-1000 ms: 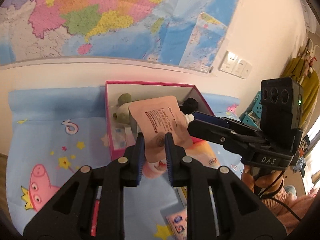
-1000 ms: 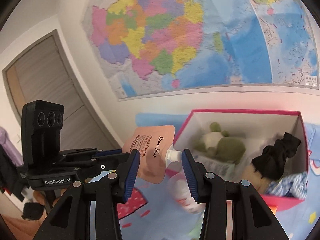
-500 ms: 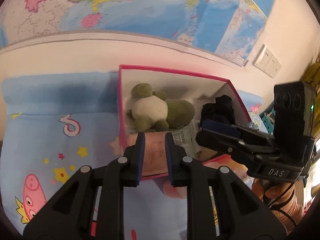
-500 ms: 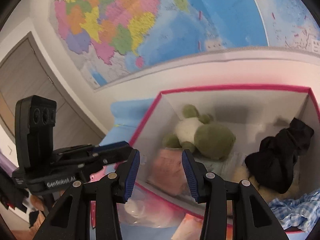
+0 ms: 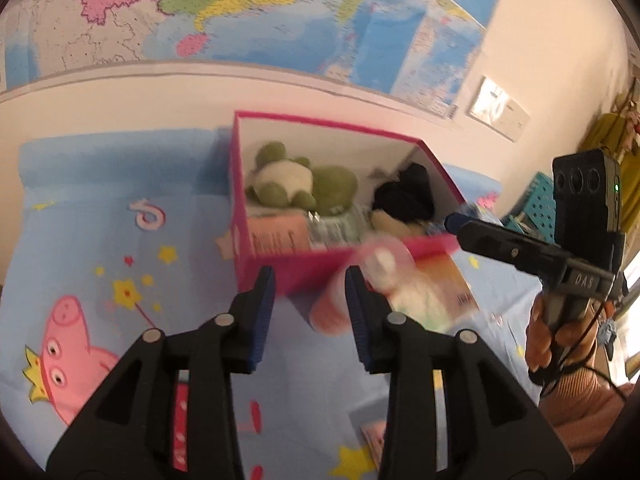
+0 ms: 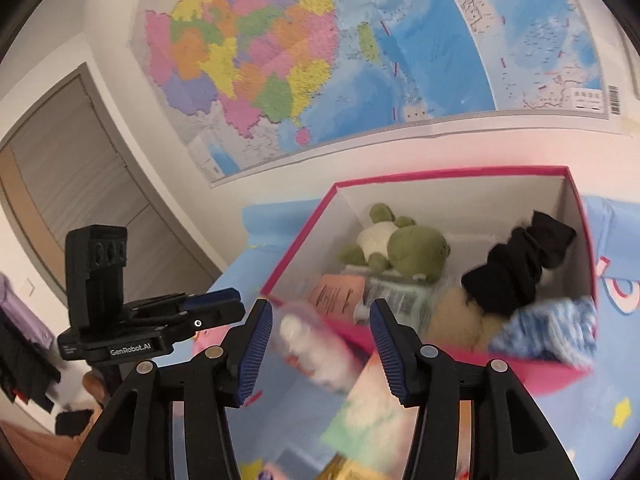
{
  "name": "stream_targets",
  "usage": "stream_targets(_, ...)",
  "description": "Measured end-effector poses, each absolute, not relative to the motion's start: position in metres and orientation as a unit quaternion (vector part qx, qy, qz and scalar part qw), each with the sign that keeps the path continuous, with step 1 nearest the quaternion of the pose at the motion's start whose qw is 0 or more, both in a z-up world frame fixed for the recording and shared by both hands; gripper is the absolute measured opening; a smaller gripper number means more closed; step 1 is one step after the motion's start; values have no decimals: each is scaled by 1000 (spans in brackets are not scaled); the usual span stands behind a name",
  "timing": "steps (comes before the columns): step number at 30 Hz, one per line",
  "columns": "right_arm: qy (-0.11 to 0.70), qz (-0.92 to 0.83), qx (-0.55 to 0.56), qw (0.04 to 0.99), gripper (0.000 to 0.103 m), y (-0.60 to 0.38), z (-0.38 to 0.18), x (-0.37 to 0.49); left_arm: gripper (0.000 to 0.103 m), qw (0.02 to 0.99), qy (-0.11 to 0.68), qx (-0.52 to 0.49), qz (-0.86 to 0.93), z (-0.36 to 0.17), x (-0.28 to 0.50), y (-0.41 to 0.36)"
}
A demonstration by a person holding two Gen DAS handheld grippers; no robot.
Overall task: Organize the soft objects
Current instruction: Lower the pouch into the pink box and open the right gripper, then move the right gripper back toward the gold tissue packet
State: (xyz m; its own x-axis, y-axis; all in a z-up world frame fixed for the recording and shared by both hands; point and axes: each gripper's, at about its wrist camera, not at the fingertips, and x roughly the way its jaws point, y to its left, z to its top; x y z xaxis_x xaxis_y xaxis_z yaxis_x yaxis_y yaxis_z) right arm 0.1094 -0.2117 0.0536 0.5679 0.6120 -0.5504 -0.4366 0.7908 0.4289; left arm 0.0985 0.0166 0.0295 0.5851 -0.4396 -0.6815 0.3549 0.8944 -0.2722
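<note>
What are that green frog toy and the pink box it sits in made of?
The frog toy looks like soft plush fabric: its surface is fuzzy and matte, with rounded stuffed limbs and a cream belly. The pink box appears to be stiff cardboard: thin straight walls, sharp corners, a plain white matte inside and a pink covering outside, probably paper.

Large coloured wall map [image 6: 320,60] fills upper wall above the bed. Blue cartoon bedsheet [image 5: 100,240], pink pig print [image 5: 68,352] near its left edge. White wall switch plate [image 5: 498,108] right of the map. Grey door [image 6: 80,184] at far left. Teal perforated crate [image 5: 536,200] beyond the sheet's right edge.
</note>
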Motion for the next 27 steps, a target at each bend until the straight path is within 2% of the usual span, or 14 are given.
stream_targets(13, 410, 306, 118, 851, 52, -239, 14, 39, 37, 856, 444, -40, -263, -10, 47, -5)
stream_targets(21, 449, 289, 129, 836, 52, -247, -16, 19, 37, 829, 485, -59, -270, -40, 20, -13)
stream_targets(27, 450, 289, 137, 834, 52, -251, -18, 13, 37, 800, 512, -69, -305, -52, -6, -14)
